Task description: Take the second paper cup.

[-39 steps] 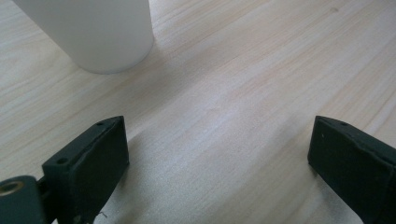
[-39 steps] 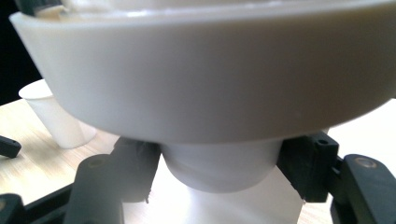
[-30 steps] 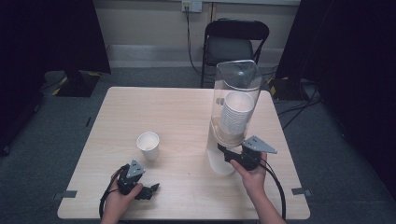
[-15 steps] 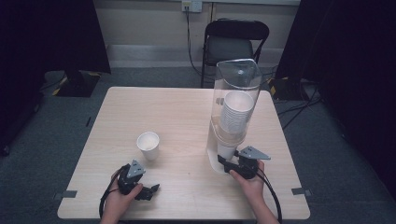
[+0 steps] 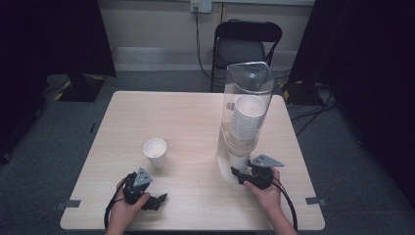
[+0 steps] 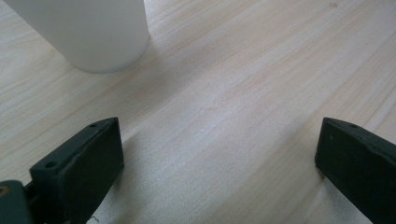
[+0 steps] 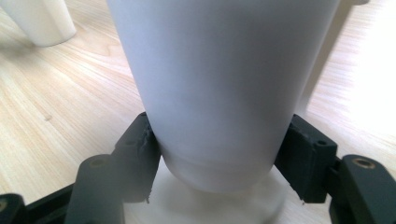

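Observation:
A tall clear cup dispenser (image 5: 248,85) stands on the right side of the wooden table (image 5: 186,117), with a stack of white paper cups (image 5: 246,116) inside. The lowest cup (image 5: 238,160) pokes out below it. My right gripper (image 5: 238,174) is shut on that cup (image 7: 219,79); both jaws press its sides just above the dispenser's white base (image 7: 275,207). A single white cup (image 5: 155,152) stands upright at the table's left centre. My left gripper (image 5: 159,200) rests open near the front edge, and its own view shows that cup (image 6: 88,32) ahead, beyond the jaws (image 6: 219,158).
A black chair (image 5: 247,41) stands behind the table's far edge. Dark curtains hang at both sides and cables run over the grey floor. The loose cup also appears far left in the right gripper view (image 7: 39,21).
My right gripper has slid a little toward the person and lower at the dispenser's foot, closing on the bottom cup. The left gripper has stayed in place.

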Motion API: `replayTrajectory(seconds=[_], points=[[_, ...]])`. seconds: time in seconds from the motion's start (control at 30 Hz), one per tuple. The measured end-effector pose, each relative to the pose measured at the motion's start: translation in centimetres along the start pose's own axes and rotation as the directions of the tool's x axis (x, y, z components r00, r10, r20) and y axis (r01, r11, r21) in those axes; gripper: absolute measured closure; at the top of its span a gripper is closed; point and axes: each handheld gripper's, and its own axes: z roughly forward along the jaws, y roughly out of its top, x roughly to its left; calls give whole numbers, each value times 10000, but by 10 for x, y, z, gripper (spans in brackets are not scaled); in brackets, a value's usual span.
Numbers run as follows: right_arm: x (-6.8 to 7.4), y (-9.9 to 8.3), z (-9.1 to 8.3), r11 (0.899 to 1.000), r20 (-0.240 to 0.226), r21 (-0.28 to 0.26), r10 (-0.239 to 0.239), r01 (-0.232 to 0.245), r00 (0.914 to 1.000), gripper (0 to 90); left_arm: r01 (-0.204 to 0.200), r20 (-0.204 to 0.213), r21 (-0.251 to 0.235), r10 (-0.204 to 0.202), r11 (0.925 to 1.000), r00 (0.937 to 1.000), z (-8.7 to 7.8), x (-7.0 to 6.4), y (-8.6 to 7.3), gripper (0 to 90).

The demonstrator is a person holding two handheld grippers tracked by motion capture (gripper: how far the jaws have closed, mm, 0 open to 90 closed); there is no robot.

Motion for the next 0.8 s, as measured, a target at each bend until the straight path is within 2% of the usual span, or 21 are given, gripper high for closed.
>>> replayTrajectory(seconds=[0.13,0.3,0.43,0.57,0.6,0.73,0.8], points=[[-2,0,-1,9998,70,190,-65,63,10000,353,2,2,-1,-2,10000,10000,0,0,0,7],[-6,-1,0,9982,-20,371,465,-464,9989,346,2,10,0,-2,10000,10000,0,0,0,6],[-7,-1,-1,9981,-26,430,434,-432,9991,344,-4,9,7,4,10000,10000,0,0,0,6],[-7,-1,-1,9994,-1,189,304,-304,9995,325,-4,9,5,4,10000,10000,0,0,0,6],[-7,-1,-1,9991,8,105,401,-401,9992,319,-6,8,3,6,10000,10000,0,0,0,6],[-6,-1,-1,9999,90,66,86,-86,9999,342,-6,12,3,6,10000,10000,0,0,0,6],[-6,-1,-2,9999,117,48,160,-160,9998,345,0,13,-1,0,10000,10000,0,0,0,6]])
